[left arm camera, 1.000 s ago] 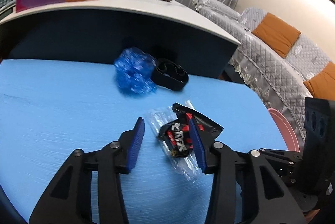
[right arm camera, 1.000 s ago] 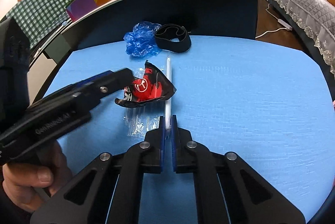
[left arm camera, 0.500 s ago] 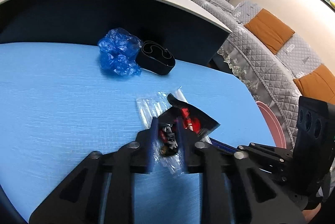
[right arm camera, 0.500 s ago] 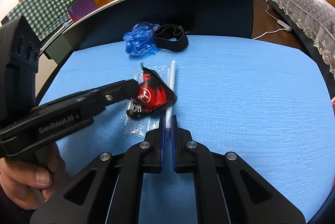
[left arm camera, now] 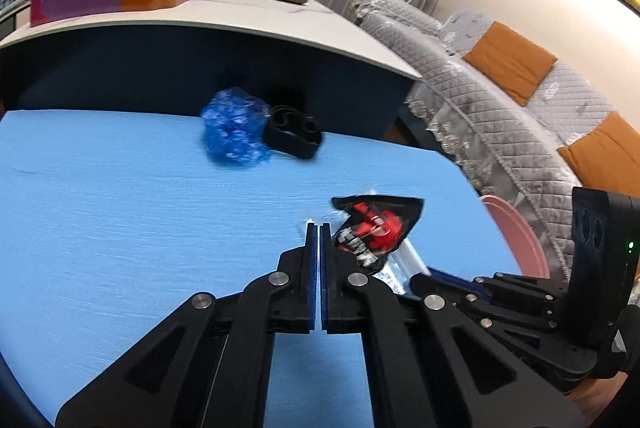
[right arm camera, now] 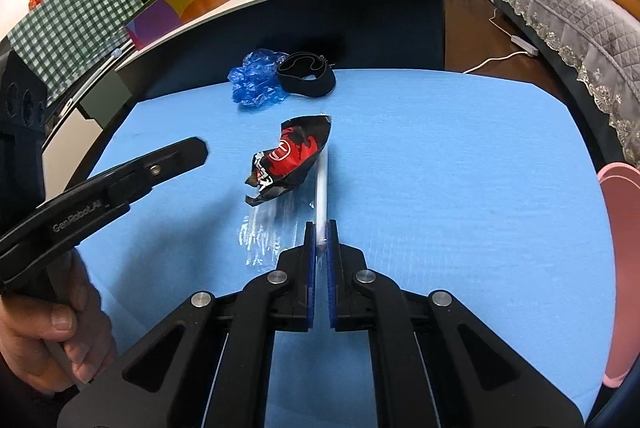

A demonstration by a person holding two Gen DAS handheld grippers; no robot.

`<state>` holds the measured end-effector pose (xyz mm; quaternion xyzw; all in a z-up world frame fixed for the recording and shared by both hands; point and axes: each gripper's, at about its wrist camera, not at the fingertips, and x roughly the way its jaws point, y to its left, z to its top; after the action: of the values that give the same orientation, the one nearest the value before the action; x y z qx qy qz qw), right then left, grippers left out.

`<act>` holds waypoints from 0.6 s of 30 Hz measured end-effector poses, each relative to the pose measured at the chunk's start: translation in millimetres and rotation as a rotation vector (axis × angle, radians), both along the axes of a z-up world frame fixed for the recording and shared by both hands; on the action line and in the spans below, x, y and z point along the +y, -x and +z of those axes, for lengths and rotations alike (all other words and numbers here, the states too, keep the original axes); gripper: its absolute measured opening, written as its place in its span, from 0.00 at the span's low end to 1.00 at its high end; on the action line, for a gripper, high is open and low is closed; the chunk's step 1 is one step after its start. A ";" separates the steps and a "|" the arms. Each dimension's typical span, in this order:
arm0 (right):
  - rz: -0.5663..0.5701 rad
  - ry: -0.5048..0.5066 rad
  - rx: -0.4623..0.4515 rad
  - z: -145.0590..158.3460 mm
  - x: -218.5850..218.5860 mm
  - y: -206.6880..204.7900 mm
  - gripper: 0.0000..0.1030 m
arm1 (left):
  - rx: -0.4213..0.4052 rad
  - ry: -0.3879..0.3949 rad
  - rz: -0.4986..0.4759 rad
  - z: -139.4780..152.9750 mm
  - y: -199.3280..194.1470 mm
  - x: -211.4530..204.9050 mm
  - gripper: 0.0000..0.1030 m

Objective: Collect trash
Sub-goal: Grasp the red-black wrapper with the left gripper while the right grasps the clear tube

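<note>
Blue covers the whole bench [right arm camera: 440, 147], with a dark counter behind it and a quilted sofa off to the right. The right hand-held gripper [right arm camera: 321, 228] is pressed together on the near end of a white straw [right arm camera: 322, 183]. The straw's long axis runs straight ahead along the fingers, and its far end lies beside the right edge of a crumpled red-and-black wrapper [right arm camera: 294, 151].

The left hand-held gripper [left arm camera: 319, 228] has just been closing and is now pressed together, with nothing seen between its jaws. In its own view the wrapper sits just to the right of its tips, not inside them. From the right wrist view its tip stands apart from the wrapper, on the left. A sheet of clear film [right arm camera: 264, 232] lies flat on the bench between the wrapper and the right hand-held gripper.

Farther back, a blue plastic wad [right arm camera: 256, 83] touches a black band [right arm camera: 308, 79]. A pink container [right arm camera: 620, 211] shows at the bench's right edge, on the right hand's side, and is probably where the straw goes. The wrapper likely needs a fresh grasp from the left hand, shifted rightward.
</note>
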<state>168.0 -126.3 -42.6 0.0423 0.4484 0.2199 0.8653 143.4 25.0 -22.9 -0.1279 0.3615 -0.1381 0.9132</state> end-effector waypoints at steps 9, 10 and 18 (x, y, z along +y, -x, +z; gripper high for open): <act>0.031 0.009 -0.018 8.5 -18.5 22.7 0.05 | 0.039 -0.024 -0.101 -10.1 -5.1 -41.8 0.52; 0.027 0.011 -0.019 8.3 -21.1 23.2 0.05 | 0.072 -0.047 -0.107 -16.8 -8.3 -47.5 0.52; -0.054 0.013 0.006 4.6 -50.6 19.1 0.05 | 0.106 -0.073 -0.074 -23.1 -2.9 -43.4 0.41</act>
<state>148.9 -177.0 -38.0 0.0496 0.4511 0.1933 0.8699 146.3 -18.4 -46.0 -0.0881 0.4185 -0.1514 0.8911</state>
